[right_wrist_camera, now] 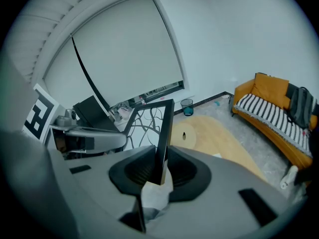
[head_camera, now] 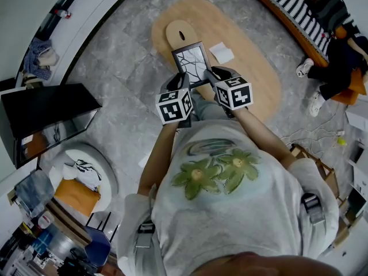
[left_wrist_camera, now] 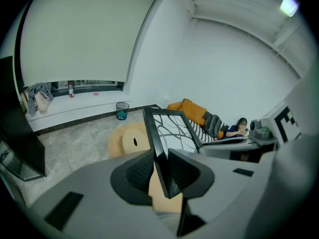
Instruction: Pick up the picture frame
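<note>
The picture frame (head_camera: 192, 63) is black-edged, with a white picture of dark branches. It hangs in the air over the oval wooden table (head_camera: 253, 68), held from both sides. My left gripper (head_camera: 183, 86) is shut on its left edge; in the left gripper view the frame's black bar (left_wrist_camera: 159, 143) runs between the pads. My right gripper (head_camera: 211, 79) is shut on the right edge, and that bar (right_wrist_camera: 162, 143) stands upright between its pads in the right gripper view. The frame tilts away from me.
On the table lie a round wooden board (head_camera: 180, 32) with a slot and a white paper (head_camera: 222, 53). An orange sofa (head_camera: 299, 10) with a striped cushion stands at the right, a person (head_camera: 339, 68) sitting on it. A black screen (head_camera: 49, 111) is at the left, a blue bin (right_wrist_camera: 187, 106) by the window wall.
</note>
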The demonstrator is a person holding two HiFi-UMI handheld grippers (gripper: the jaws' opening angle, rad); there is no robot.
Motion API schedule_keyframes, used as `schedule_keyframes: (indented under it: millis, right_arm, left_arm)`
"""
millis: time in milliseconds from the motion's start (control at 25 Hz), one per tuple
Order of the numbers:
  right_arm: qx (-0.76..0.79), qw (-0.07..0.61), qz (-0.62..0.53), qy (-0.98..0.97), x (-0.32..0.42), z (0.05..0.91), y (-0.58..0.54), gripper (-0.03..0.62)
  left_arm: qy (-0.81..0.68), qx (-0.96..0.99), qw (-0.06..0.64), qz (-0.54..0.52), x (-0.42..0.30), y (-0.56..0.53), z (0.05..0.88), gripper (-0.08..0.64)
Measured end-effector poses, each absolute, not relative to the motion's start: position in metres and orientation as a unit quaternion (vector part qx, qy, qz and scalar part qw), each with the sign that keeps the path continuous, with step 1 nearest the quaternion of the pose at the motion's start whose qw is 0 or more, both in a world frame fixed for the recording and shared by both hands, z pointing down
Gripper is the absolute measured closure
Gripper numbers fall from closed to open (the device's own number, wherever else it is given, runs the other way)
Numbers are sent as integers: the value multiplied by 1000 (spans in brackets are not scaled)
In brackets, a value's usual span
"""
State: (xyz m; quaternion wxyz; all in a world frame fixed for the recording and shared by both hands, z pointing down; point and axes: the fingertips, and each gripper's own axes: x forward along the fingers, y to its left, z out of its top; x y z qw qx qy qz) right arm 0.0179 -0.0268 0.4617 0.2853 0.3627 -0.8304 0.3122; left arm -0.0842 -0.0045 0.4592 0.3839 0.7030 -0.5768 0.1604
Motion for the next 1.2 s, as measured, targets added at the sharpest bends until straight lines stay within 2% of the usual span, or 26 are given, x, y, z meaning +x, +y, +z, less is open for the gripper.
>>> schedule_keyframes:
  millis: [1200]
  right_arm:
    - [382, 269, 270, -841, 10, 433, -32, 511]
  left_arm:
    - [-595, 707, 353, 146, -92, -8, 434, 463]
